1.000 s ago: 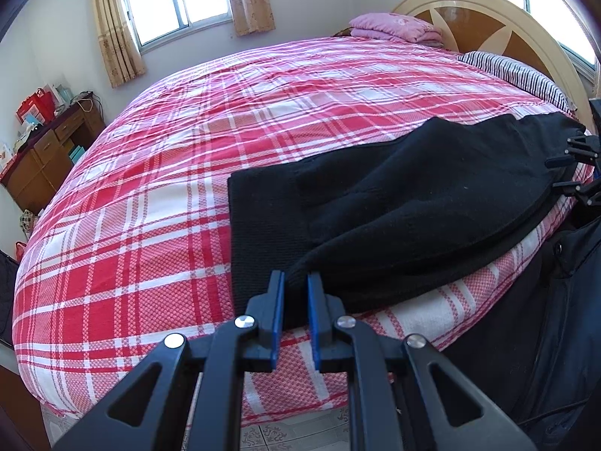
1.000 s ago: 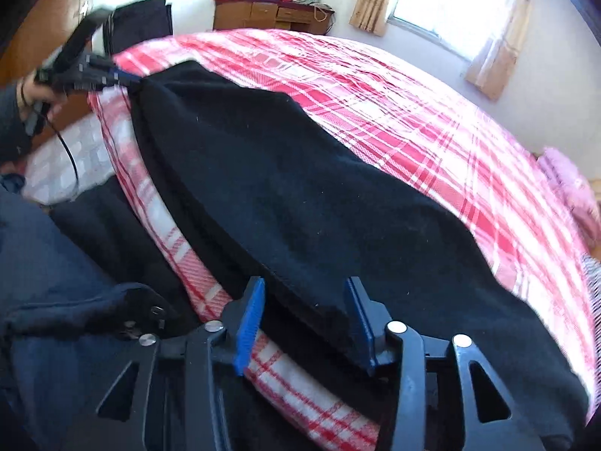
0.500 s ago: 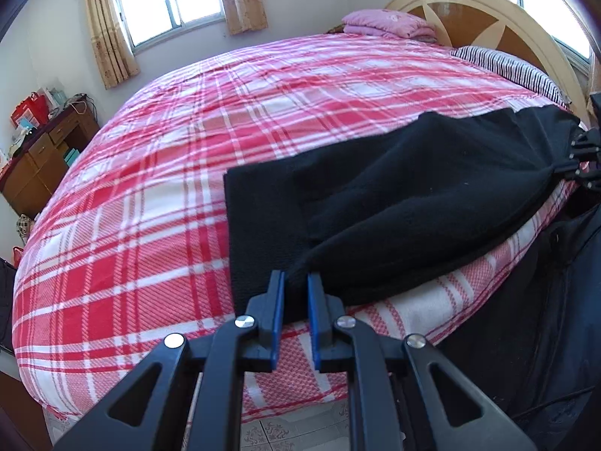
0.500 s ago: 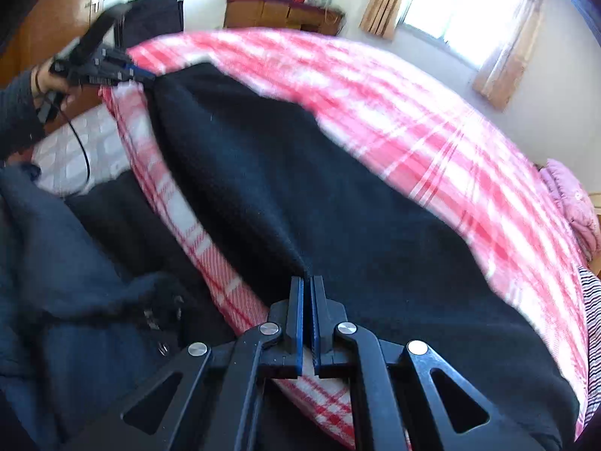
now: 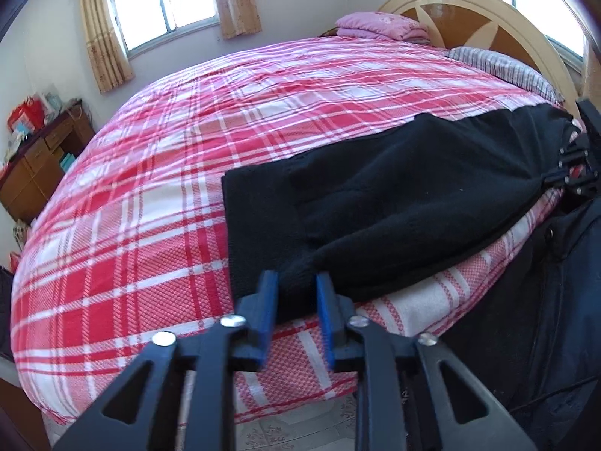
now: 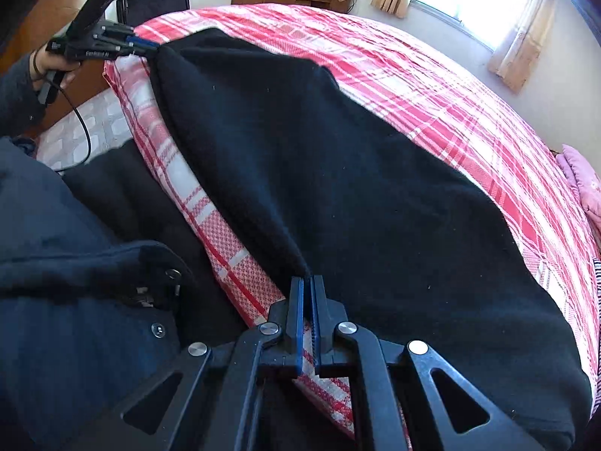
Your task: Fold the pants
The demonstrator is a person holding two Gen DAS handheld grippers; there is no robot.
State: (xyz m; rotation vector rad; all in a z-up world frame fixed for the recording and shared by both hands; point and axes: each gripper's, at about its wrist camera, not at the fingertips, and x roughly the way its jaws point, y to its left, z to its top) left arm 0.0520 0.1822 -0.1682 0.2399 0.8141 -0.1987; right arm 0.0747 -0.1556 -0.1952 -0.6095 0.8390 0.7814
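Black pants (image 5: 394, 195) lie along the near edge of a bed with a red plaid cover (image 5: 169, 188); they also fill the right wrist view (image 6: 338, 188). My left gripper (image 5: 295, 282) is shut on the leg-end corner of the pants. My right gripper (image 6: 308, 282) is shut on the near edge of the pants at the other end. The right gripper shows in the left wrist view (image 5: 574, 176), the left gripper in the right wrist view (image 6: 150, 47). The cloth is stretched between them, slightly lifted.
A wooden headboard (image 5: 480, 15), a striped pillow (image 5: 499, 64) and folded pink bedding (image 5: 379, 26) are at the bed's head. A wooden dresser (image 5: 33, 165) stands by the wall. My dark jacket (image 6: 67, 300) is close to the bed edge. Tiled floor (image 6: 75, 131) lies below.
My right gripper closed from open onto the pants edge a second ago and stays shut. My left gripper keeps its hold and has lifted the corner slightly.
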